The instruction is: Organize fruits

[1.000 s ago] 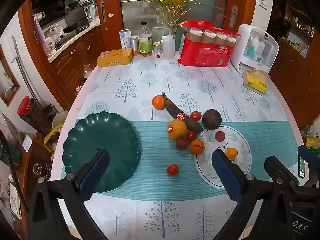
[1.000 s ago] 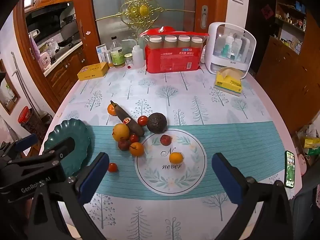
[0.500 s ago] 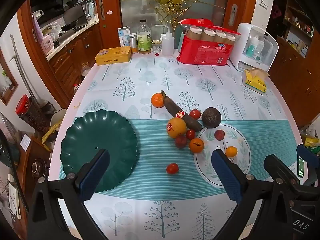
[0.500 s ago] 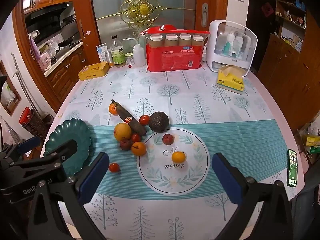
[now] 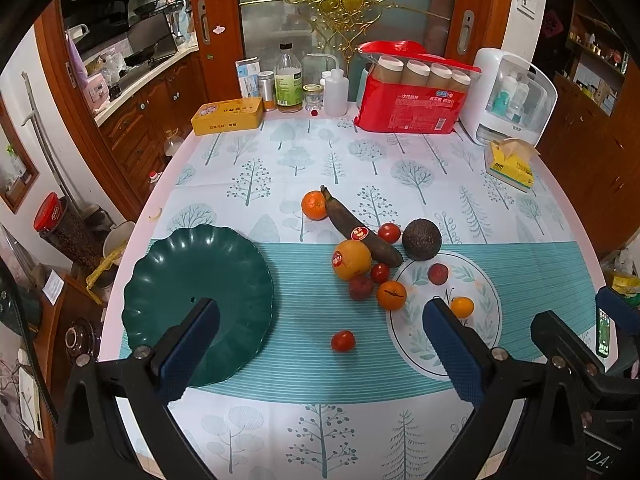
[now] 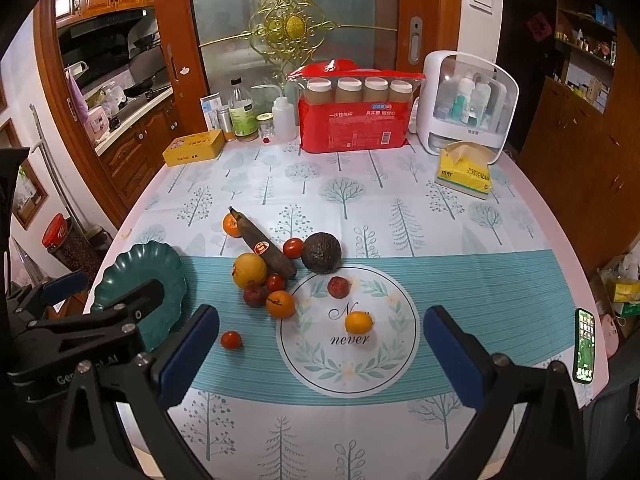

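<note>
fruits lie loose near the middle of the tabletop (image 5: 280,360), on a tree-print cloth with a teal striped band. a dark, overripe banana (image 5: 362,229) runs diagonally, with a small orange (image 5: 314,205) touching its far end and a large orange (image 5: 351,260) with a sticker just beside its near end. an avocado (image 5: 421,239) sits right of the banana, a tomato (image 5: 389,233) between them. near the large orange cluster a second tomato (image 5: 380,273), a dark red plum (image 5: 361,287) and a persimmon (image 5: 391,295). on the round printed circle lie another plum (image 5: 438,273) and a small yellow-orange citrus (image 5: 462,307). one tomato (image 5: 343,341) lies apart, nearer the camera. a green scalloped plate (image 5: 180,272) stands empty at the left, well apart from the fruit.

the left tongs (image 5: 320,340) hang above the near edge, spread wide and holding nothing. the right tongs (image 6: 320,340) are likewise released and empty, over the circle's near side.
</note>
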Tool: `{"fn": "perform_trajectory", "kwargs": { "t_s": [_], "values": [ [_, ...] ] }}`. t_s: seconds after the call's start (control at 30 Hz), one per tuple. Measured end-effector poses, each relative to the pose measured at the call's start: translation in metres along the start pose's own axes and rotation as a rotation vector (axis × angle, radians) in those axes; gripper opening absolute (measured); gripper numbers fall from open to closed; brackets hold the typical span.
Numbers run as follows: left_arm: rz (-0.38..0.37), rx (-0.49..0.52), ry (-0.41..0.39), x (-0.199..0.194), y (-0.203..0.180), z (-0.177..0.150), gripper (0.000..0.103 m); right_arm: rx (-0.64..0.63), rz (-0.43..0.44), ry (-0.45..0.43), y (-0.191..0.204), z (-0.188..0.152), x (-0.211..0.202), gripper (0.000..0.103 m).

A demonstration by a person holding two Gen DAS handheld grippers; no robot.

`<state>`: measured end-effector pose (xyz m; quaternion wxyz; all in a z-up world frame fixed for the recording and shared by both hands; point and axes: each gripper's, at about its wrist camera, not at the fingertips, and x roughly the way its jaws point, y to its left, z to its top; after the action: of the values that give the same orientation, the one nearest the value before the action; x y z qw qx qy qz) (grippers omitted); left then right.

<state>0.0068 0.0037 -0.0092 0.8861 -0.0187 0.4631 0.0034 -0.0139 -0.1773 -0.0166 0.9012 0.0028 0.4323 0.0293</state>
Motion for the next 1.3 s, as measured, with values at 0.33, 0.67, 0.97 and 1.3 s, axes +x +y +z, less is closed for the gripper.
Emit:
{"fn": "perform_trajectory", "kwargs": {
  "t_s": [0.33,0.67,0.97,1.3],
  "values": [
    [0.005,-0.002,-0.003,-0.003,-0.005,0.003,0.101,0.001,0.005,-0.002,-0.004,0.002,-0.002,0.103],
    [0.005,-0.006,0.0,-0.003,-0.009,0.002,0.101,0.002,0.014,-0.001,-0.007,0.004,-0.001,0.103],
    [0.003,-0.016,0.009,0.001,-0.017,0.001,0.101,0.001,0.031,0.006,-0.014,0.005,0.003,0.103],
    [-0.032,-0.042,0.01,0.011,-0.032,0.004,0.1,-0.02,0.051,0.022,-0.031,0.01,0.016,0.103]
  ]
}}
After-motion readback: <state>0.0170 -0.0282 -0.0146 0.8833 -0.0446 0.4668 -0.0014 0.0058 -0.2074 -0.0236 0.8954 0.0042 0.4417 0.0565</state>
